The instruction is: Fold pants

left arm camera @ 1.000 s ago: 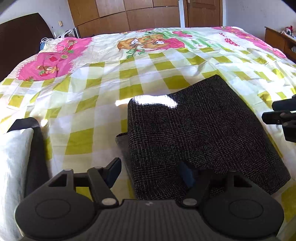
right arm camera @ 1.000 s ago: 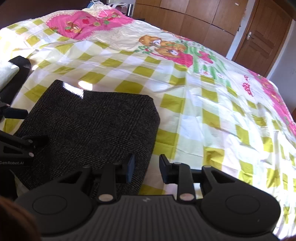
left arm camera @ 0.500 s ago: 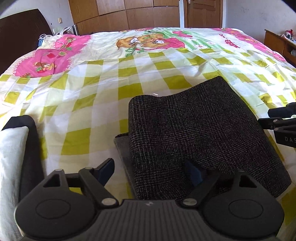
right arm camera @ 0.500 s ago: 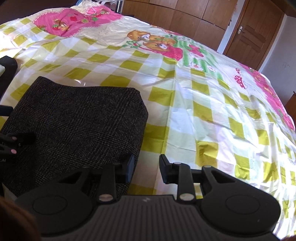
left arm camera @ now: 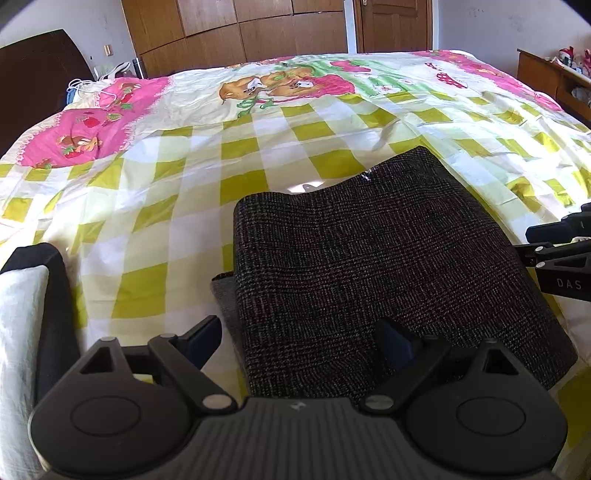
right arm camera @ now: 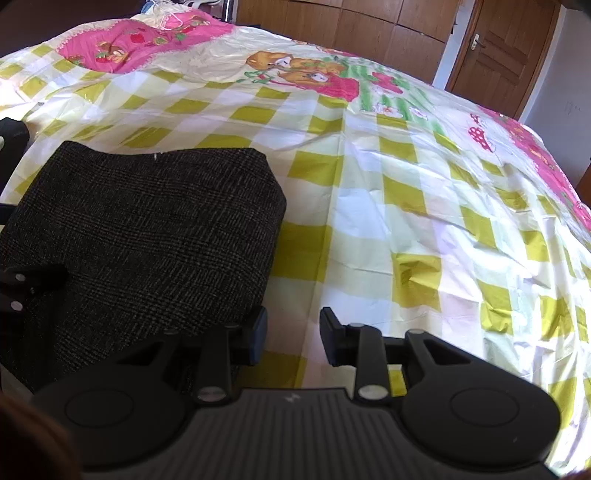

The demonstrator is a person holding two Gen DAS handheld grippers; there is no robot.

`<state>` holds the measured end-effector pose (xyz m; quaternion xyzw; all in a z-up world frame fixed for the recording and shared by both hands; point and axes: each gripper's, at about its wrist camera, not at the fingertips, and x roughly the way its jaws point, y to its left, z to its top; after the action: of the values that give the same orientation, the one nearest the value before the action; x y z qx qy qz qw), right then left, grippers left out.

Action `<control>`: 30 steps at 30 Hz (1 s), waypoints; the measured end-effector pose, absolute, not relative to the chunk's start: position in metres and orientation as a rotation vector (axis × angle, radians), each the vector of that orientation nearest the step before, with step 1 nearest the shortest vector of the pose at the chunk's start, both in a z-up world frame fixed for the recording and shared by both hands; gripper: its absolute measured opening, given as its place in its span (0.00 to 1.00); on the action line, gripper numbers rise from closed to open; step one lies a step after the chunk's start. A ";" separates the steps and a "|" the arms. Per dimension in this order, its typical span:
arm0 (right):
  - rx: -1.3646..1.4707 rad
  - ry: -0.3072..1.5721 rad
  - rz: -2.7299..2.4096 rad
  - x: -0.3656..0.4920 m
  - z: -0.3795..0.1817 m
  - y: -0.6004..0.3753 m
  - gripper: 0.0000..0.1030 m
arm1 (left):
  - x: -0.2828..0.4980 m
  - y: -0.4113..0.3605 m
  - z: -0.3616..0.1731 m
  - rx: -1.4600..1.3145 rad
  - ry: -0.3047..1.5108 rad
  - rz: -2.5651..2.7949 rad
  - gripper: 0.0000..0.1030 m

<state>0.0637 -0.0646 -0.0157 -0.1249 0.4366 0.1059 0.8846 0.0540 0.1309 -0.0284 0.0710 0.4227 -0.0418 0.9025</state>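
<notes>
- The pants lie folded into a thick, roughly rectangular pad on the bed, near its front edge. The cloth is dark, coarse and woven in a fine check.
- A lower layer of grey fabric sticks out at the pad's left side.
- The bedsheet is smooth and slightly creased, with yellow-green and white squares, pink patches and cartoon prints.
- The left gripper is opening, jaws spread wide; one finger hangs over the sheet, the other over the pants, neither pressing.
- The right gripper stands partly open over bare sheet just beside the pants' right edge, gripping nothing.
- Wooden wardrobe doors stand behind the bed.
</notes>
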 end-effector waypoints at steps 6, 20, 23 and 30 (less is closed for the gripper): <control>-0.154 0.935 0.246 0.069 -0.022 -0.076 0.31 | 0.061 0.142 -0.031 0.072 0.900 -0.102 1.00; 0.076 0.923 0.338 0.078 -0.013 -0.110 0.31 | 0.057 0.169 -0.031 -0.052 0.910 -0.110 0.95; 0.118 0.885 0.368 0.080 -0.001 -0.121 0.41 | 0.055 0.168 -0.028 -0.061 0.899 -0.106 0.88; 0.129 0.821 0.470 0.102 0.022 -0.095 0.46 | 0.039 0.149 -0.017 0.006 0.861 -0.098 0.71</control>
<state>0.1018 -0.0953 0.0220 0.0623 0.3951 0.2263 0.8881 0.0394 0.1494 -0.0165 0.0028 0.4173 -0.0473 0.9076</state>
